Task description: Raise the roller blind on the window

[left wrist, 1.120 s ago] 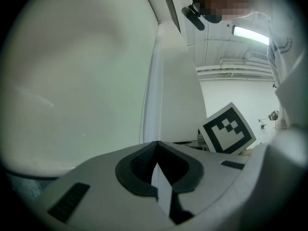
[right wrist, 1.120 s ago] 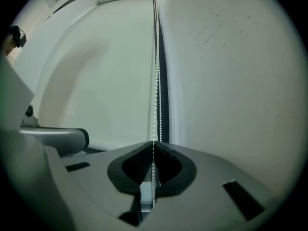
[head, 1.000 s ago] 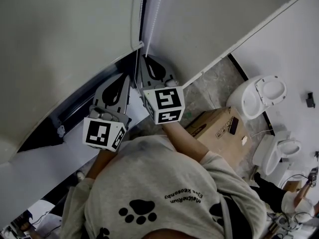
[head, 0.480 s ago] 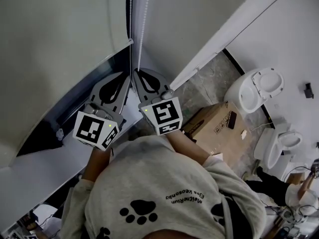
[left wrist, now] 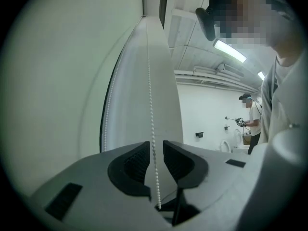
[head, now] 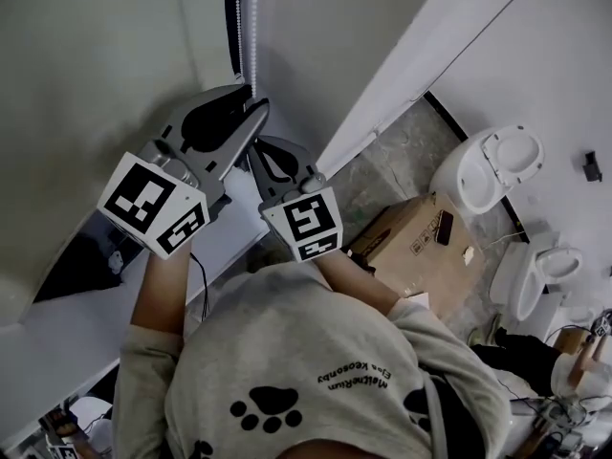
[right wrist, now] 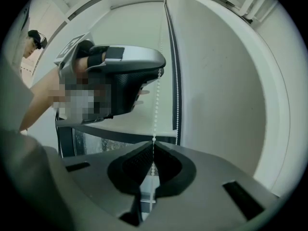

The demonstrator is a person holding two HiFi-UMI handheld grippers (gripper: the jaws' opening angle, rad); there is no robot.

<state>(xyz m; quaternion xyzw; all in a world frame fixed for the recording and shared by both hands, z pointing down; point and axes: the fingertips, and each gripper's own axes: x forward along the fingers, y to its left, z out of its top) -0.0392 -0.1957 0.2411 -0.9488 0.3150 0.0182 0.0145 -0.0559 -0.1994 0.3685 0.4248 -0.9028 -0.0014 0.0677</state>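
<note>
- Left gripper (left wrist: 155, 146): jaws apart and just been opening. The chain (left wrist: 150, 105) runs through the gap, and the pads do not press it.
- Right gripper (right wrist: 153, 146): jaws closed on that same strand, pinching it at the tips.
- In the head view your left gripper (head: 251, 100) sits just above your right gripper (head: 256, 146) and covers part of the right one's tips.
- Chain strands counted: two. The second hangs free beside the gripped one, close to the wall (right wrist: 221, 81).
- Blind (right wrist: 137, 23): hanging well down the window, its bottom edge crossing just above your right jaws. A dark band of window (right wrist: 86, 143) shows below it.
- Hidden: the left gripper body blocks the middle of the blind in the right gripper view. The chain's upper end is cut off by the frame edge in every view.
- Room: the chain hangs in a narrow strip, with the blind edge on one side and the wall on the other.
- On the floor behind you: one box (head: 411, 247) and two toilets (head: 492, 185). One person (left wrist: 250, 119) stands well apart, too small to make out.
</note>
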